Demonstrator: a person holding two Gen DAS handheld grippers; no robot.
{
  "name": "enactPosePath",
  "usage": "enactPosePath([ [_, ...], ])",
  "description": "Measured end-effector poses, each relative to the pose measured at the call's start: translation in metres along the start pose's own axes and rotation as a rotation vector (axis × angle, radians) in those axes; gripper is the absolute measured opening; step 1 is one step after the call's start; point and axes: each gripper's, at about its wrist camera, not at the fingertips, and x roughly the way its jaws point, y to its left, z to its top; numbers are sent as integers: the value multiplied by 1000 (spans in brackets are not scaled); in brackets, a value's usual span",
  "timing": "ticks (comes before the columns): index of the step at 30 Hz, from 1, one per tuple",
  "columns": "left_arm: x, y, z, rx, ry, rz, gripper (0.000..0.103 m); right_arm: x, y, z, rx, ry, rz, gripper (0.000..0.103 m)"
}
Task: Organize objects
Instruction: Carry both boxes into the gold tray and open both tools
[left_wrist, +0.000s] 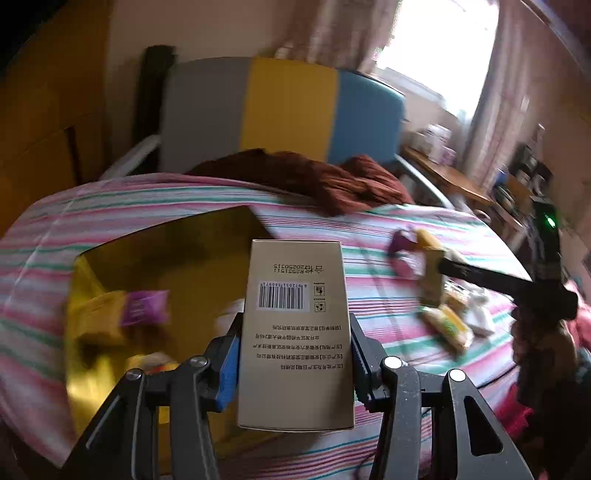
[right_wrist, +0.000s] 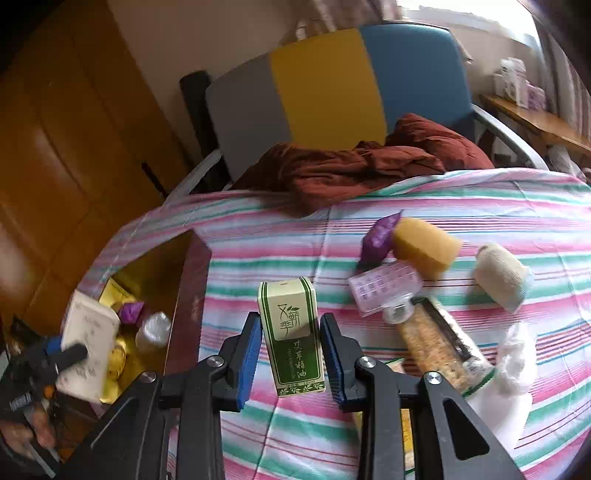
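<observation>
The small green-and-white carton (right_wrist: 291, 336) held by the right gripper (right_wrist: 290, 352) is a light, thin cardboard box — probably with a little bottle inside, so stiff enough to keep its shape but easy to dent if squeezed hard. It stands upright, lifted clear of the striped bed cover (right_wrist: 461, 206), and the jaws are clamped on its two narrow sides at about mid-height, which looks like the sensible place: flat faces, square to the blue pads. Its printed surface is likely smooth and a bit slippery.

The beige box (left_wrist: 295, 332) in the left gripper (left_wrist: 293, 354) is taller and wider, again plain cardboard and presumably light. Here too the jaws are closed on the long side walls, near the lower half, with the barcode face toward the camera. It hangs beside the open yellow-lined box (left_wrist: 85, 273) sunk into the bed, which already holds a purple packet (left_wrist: 144, 306) and other small things.

Farther out on the bed lie a yellow sponge (right_wrist: 424, 247), a purple sachet (right_wrist: 380, 232), a clear pill case (right_wrist: 384, 288), a rolled white cloth (right_wrist: 502, 273) and a cracker pack (right_wrist: 439, 339) — soft or crushable items, apart from the pill case. A brown garment (right_wrist: 343, 173) lies near the chair (right_wrist: 325, 85).
</observation>
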Motion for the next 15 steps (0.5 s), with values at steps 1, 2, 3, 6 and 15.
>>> enactPosePath([
  [1, -3, 9, -2, -16, -4, 15, 50, 1, 5, -2, -13, 8, 3, 32],
  [2, -7, 20, -3, -36, -7, 32, 50, 0, 10, -3, -22, 13, 6, 32],
  [3, -11, 31, -4, -58, -13, 51, 50, 0, 15, -4, -31, 18, 8, 32],
  [6, -23, 58, -7, -108, -33, 96, 50, -4, 36, -8, -50, 18, 41, 32],
  [15, -41, 121, -29, -214, -38, 216, 51, 1, 114, -15, -128, 38, 175, 32],
])
